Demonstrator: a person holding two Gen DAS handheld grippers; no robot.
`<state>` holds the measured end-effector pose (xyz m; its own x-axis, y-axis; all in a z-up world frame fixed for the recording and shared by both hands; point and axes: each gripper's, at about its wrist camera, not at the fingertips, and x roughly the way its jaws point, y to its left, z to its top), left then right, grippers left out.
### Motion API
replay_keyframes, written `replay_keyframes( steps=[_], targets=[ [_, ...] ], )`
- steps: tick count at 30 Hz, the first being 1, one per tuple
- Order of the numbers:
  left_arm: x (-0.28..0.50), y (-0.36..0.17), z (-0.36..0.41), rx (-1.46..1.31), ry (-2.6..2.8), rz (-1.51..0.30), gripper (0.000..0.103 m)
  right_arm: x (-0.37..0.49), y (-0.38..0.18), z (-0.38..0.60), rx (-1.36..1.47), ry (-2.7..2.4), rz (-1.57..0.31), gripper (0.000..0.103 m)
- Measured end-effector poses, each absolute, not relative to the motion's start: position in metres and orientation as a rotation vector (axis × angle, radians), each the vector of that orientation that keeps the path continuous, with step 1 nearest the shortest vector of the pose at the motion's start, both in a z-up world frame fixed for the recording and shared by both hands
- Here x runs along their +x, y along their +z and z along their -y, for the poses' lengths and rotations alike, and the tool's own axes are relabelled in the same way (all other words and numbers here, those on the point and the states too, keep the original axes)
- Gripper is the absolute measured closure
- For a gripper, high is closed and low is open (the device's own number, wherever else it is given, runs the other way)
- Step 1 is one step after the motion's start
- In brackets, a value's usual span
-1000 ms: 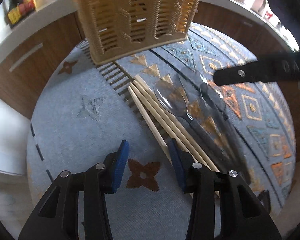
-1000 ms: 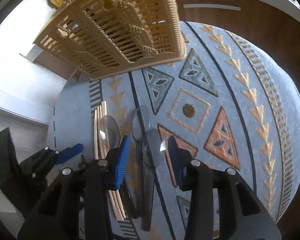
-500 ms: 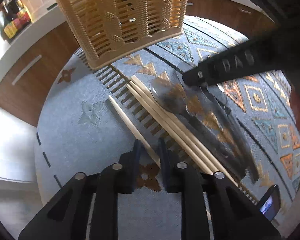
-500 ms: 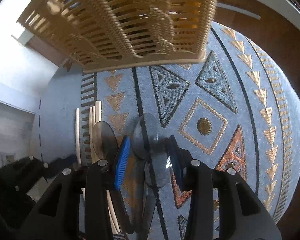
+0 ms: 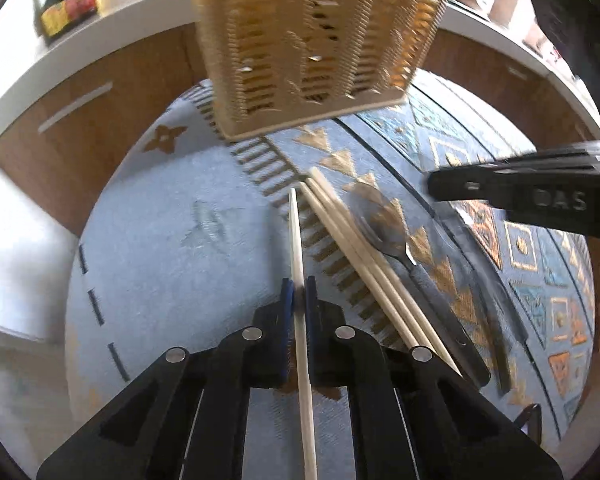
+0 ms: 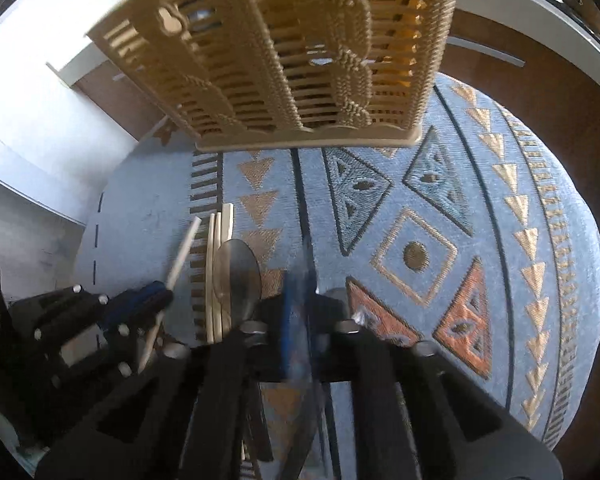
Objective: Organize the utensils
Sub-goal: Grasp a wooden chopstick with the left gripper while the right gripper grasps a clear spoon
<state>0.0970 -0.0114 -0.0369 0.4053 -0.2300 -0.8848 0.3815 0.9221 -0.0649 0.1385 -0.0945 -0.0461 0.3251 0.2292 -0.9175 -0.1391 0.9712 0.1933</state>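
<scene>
Nearest, the left gripper [image 5: 299,296] has its blue pads pinched on a single pale wooden chopstick [image 5: 299,248], a slim straight stick whose long axis runs along the fingers, its far tip aimed toward the basket. The right gripper [image 6: 300,300] is clamped shut on the blurred handle of a clear plastic spoon [image 6: 306,268]. Just beside the held chopstick, three more chopsticks [image 5: 352,240] lie side by side on the woven blue cloth [image 5: 160,240] with its triangle patterns, touching a second clear spoon [image 5: 384,220] with a dark handle. Farthest stands a tan slatted plastic utensil basket [image 5: 312,40], upright on the cloth.
</scene>
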Motion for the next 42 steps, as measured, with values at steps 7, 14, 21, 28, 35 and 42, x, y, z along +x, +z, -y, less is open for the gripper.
replay_keyframes(
  steps=[7,14,21,28,35,42],
  targets=[
    [0.097,-0.028,-0.014,0.101,-0.352,-1.06,0.099,0.13,-0.04,0.1,-0.055,0.085,-1.173,0.102],
    [0.099,-0.036,-0.024,0.114,-0.316,-1.1,0.099,0.134,-0.056,0.109,-0.079,0.048,-1.245,0.1],
    [0.11,-0.039,-0.034,0.078,-0.404,-1.155,0.097,0.135,-0.045,0.16,0.18,0.12,-1.265,0.085],
    [0.127,-0.041,-0.042,0.067,-0.452,-1.202,0.097,0.139,-0.04,0.177,0.187,0.144,-1.26,0.052],
    [0.139,-0.041,-0.037,0.09,-0.48,-1.237,0.097,0.156,-0.05,0.161,0.111,0.171,-1.3,0.052],
    [0.148,-0.041,-0.029,0.128,-0.48,-1.251,0.097,0.178,-0.066,0.135,0.056,0.149,-1.332,0.053]
  ],
)
